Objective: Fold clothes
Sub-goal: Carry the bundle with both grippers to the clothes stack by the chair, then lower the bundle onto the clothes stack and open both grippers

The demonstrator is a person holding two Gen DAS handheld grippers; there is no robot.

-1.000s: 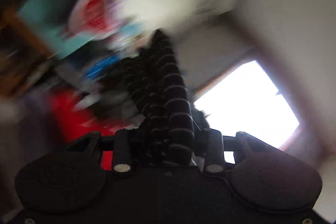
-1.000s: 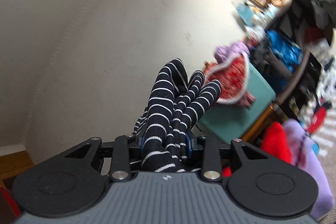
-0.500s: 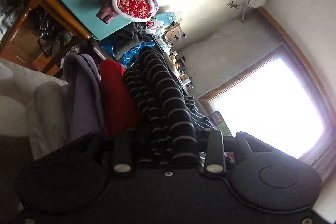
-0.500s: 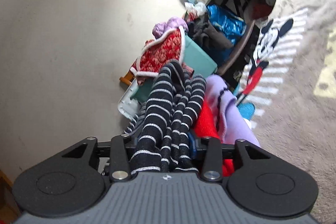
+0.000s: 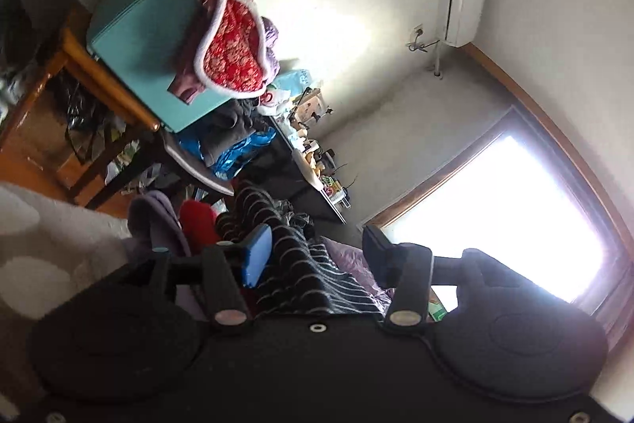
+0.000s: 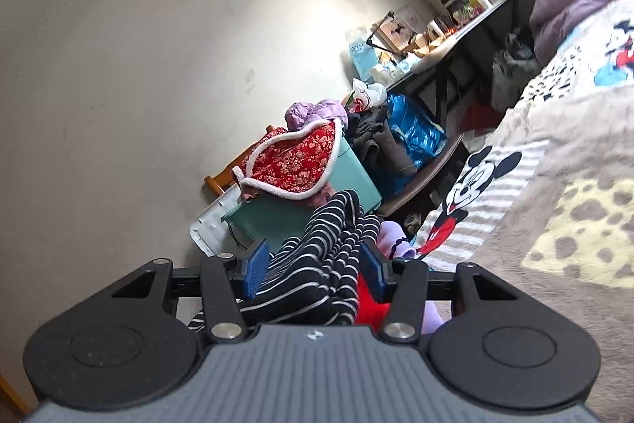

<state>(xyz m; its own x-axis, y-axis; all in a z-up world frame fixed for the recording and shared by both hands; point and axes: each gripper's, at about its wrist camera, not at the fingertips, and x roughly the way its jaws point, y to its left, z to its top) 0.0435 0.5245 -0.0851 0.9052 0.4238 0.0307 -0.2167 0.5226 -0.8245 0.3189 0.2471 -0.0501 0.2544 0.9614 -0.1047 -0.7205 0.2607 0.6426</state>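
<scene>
Though both claws are spread wide, the black knit garment with thin white stripes (image 6: 329,264) lies right between the pads of each one. The left claw (image 5: 313,256) is released, with a wide gap between its blue pads, and the striped cloth runs through that gap and away from the camera. The right claw (image 6: 313,264) is released too; its blue pads stand on either side of the bunched cloth, and it cannot be told if they touch it.

The striped garment rests on top of a small pile, over a red soft garment (image 6: 368,304) and a pale purple fleece garment (image 6: 392,240). The pile sits at the edge of a bed with a fuzzy cartoon-mouse blanket (image 6: 554,185). Beyond it are a teal box (image 5: 146,38) with a red flowered quilted jacket (image 5: 233,50) on top, and farther back a cluttered counter (image 6: 447,46).

The long way of the striped cloth points straight ahead from both claws, toward the teal box. Neither claw is clearly nearer, since each has cloth between its pads. It looks like the garment has been let go onto the pile. For the next move, either claw would only need to pinch shut where it is, or back straight out.
</scene>
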